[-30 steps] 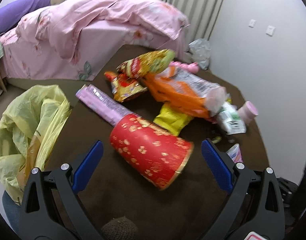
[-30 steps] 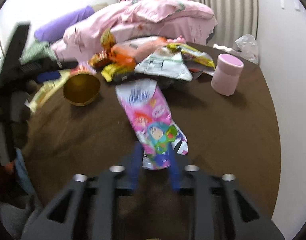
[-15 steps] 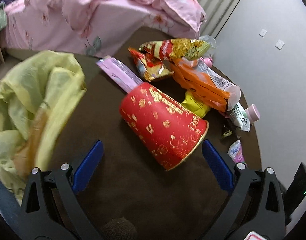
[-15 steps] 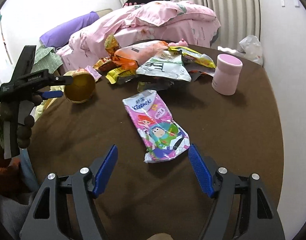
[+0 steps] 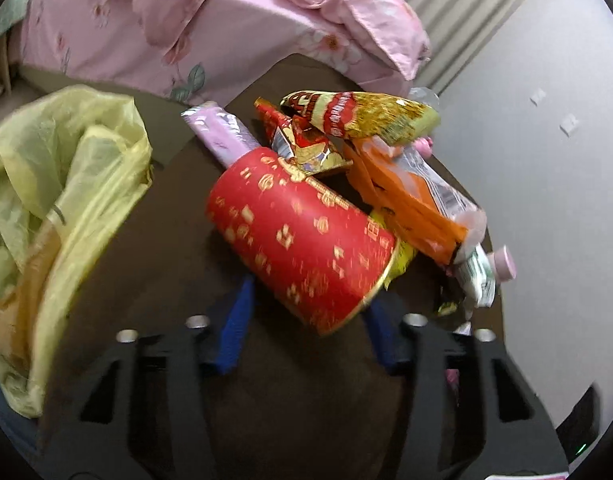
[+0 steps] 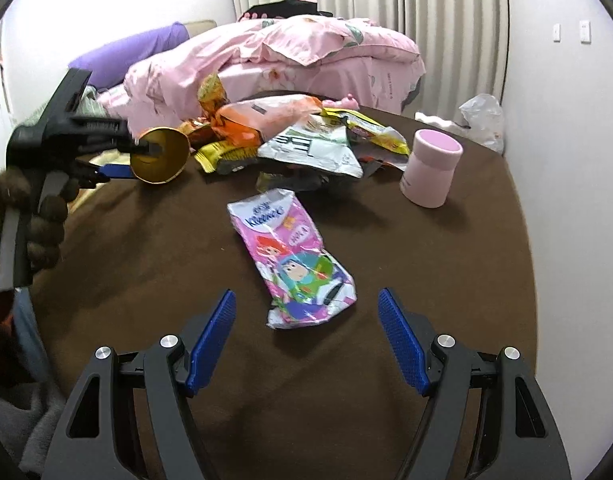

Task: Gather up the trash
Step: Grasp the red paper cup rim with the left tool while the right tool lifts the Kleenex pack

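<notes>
Yellow trash bag (image 5: 62, 184): hangs open at the desk's left edge, mouth slack and partly folded in. Risk: a dropped item could catch the collapsed rim and fall outside.

Left hand-held gripper (image 5: 306, 320): jaws closing around the mouth end of the red paper cup; the cup sits between the blue pads, but whether they already press on it is blurred. In the right wrist view one finger appears to reach inside the gold-lined mouth, so the grip may be on the wall alone. Risk: a thin paper wall may crumple or slide out of the pinch.

Red paper cup (image 5: 302, 236): lies on its side on the brown desk (image 6: 386, 380), near the bag, its base touching the purple wrapper (image 5: 220, 134) and the snack-wrapper pile (image 5: 358, 120). Risk: lifting it could drag neighbouring wrappers off the desk.

Tissue pack (image 6: 292, 262): flat on the desk, centred ahead of the right hand-held gripper, apart from the pile. Risk: a flat, slick film pack gives little edge, so the pads may skid over it.

Right hand-held gripper (image 6: 306, 340): jaws wide, empty, just short of the tissue pack.

Pink lidded jar (image 6: 430, 172): upright at right, well apart from both grippers. Risk: possibly not trash; could be swept up by mistake.
</notes>
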`<state>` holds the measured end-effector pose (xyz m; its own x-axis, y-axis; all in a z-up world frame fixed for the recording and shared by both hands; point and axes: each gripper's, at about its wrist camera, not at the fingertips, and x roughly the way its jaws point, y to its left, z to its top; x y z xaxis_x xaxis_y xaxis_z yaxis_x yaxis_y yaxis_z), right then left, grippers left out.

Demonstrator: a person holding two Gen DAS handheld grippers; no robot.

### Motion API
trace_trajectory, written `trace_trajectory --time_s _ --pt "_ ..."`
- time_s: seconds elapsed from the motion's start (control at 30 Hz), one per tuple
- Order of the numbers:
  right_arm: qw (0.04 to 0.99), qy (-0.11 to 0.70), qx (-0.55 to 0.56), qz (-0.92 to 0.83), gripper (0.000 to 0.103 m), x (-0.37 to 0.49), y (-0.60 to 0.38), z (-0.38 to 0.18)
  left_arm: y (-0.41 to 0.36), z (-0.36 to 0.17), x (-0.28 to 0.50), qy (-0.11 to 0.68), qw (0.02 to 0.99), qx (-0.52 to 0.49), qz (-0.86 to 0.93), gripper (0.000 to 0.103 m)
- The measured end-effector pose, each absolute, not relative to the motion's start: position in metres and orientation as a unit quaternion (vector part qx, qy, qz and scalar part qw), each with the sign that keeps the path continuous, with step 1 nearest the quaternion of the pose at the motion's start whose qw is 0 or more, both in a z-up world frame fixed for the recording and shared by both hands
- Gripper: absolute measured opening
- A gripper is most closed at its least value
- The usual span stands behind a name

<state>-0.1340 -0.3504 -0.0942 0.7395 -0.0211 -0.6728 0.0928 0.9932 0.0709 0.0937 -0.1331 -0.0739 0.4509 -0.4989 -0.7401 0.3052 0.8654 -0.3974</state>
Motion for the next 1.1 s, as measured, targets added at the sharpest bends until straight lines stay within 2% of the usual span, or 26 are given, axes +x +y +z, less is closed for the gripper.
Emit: trace_trajectory --time_s 0.03,0.2,0.6,0.8,0.87,0.9,0.97,1.0,1.1 --pt "0.931 0.359 0.054 -0.026 0.070 -0.134 -0.351 -0.094 -0.132 -0.072 0.092 0.461 0.848 -0.097 -0.243 0.033" --pt "0.930 0.363 0.056 -0.022 0.070 -0.130 -0.346 -0.096 -0.123 -0.064 0.077 0.437 0.861 -0.060 -0.252 0.014" --pt "0.936 0.348 0.048 -0.029 0.070 -0.125 -0.355 -0.098 -0.144 -0.054 0.012 0.426 0.848 0.020 -0.313 0.013" --pt "0.923 0.380 0.066 -0.005 0.070 -0.101 -0.373 -0.112 -0.141 -0.055 0.011 0.426 0.850 0.011 -0.311 0.013" --pt "0.916 0.393 0.084 0.012 0.062 -0.097 -0.375 -0.118 -0.138 -0.053 0.010 0.426 0.850 0.007 -0.310 0.013" --pt "0.914 0.395 0.090 0.019 0.052 -0.096 -0.374 -0.119 -0.137 -0.053 0.010 0.425 0.850 0.005 -0.311 0.013" --pt "0.915 0.392 0.090 0.022 0.046 -0.097 -0.371 -0.120 -0.135 -0.051 0.008 0.424 0.849 0.000 -0.314 0.013" --pt "0.916 0.391 0.090 0.026 0.036 -0.098 -0.370 -0.119 -0.134 -0.051 0.008 0.425 0.848 -0.002 -0.317 0.013" --pt "0.919 0.383 0.091 0.024 0.023 -0.102 -0.368 -0.113 -0.133 -0.051 0.007 0.426 0.846 -0.003 -0.320 0.017"
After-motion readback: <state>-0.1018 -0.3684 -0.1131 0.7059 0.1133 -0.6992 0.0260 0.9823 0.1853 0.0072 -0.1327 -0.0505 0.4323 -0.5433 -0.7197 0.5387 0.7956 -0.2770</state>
